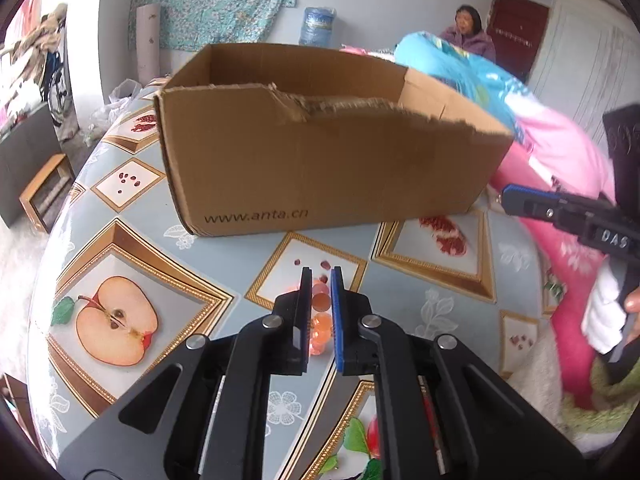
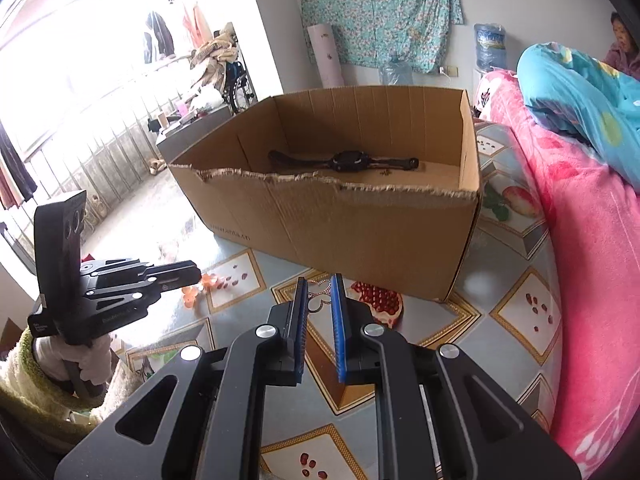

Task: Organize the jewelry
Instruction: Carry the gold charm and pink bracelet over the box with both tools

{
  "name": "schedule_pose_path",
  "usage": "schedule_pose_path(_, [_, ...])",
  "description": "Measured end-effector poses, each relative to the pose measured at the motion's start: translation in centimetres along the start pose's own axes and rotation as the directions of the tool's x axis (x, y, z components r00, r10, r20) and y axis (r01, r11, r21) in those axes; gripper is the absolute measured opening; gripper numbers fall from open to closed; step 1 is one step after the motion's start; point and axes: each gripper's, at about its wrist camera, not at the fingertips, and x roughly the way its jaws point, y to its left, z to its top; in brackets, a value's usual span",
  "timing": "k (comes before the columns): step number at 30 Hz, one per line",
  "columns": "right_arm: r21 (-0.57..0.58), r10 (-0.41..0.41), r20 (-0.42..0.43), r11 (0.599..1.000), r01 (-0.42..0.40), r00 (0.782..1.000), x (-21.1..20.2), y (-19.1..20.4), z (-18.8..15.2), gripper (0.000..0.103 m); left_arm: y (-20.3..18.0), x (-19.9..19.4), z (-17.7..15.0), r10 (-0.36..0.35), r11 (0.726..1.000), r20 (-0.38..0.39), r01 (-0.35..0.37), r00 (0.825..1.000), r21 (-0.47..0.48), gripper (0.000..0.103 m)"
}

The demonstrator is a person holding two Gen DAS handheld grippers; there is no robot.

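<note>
- While I hold both tools over the patterned counter, my left gripper has its fingers narrowed around a string of orange beads, a bracelet as far as I can tell.
- The beads lie on the counter, running back between the two fingers from near their tips; the gap looks about bead-wide, so I judge them pinched or nearly so, though I cannot confirm firm contact.
- In the right wrist view the same beads show beside and just past the left tool's fingertip, part of the strand trailing loose on the counter.
- My right gripper holds nothing; its fingers are parted by a modest gap and hover over bare counter.
- Ahead of both pairs of fingers stands an open cardboard box with a torn near edge; inside it lies a dark watch with its strap spread flat.
- To do this step well, I judge I should squeeze fully before lifting, since round beads may slip out.
- I would lift straight up so the trailing strand clears the counter, then carry it high over the ragged box edge, which could snag it.
- I would let go beside the watch, not on top of it.
</note>
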Motion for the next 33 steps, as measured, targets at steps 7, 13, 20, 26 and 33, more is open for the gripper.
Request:
schedule_pose_path(7, [0.038, 0.074, 0.091, 0.996, -0.078, 0.993, -1.7, -1.1, 4.2, 0.012, 1.3, -5.2, 4.2, -0.142, 0.988, 0.142, 0.150, 0.980, -0.047, 0.008])
schedule_pose_path(13, [0.007, 0.107, 0.134, 0.994, -0.109, 0.985, -2.0, -1.6, 8.9, 0.012, 0.5, -7.7, 9.3, -0.272, 0.960, 0.214, 0.279, 0.938, -0.005, 0.008])
schedule_pose_path(20, [-0.005, 0.108, 0.100, 0.994, -0.108, 0.989, 0.0, -3.5, 13.3, 0.012, -1.1, -1.3, 15.4, -0.286, 0.958, 0.065, 0.286, 0.956, 0.015, 0.008])
schedule_pose_path(26, [0.023, 0.106, 0.019, 0.994, -0.107, 0.994, 3.0, -5.4, 14.3, 0.012, -2.7, 7.5, 16.1, -0.233, 0.971, -0.173, 0.240, 0.957, 0.020, 0.008])
schedule_pose_path(33, [0.053, 0.106, -0.068, 0.993, -0.102, 0.992, 5.6, -6.7, 14.3, 0.012, -2.1, 10.8, 15.2, -0.182, 0.982, -0.241, 0.190, 0.953, 0.009, 0.022])
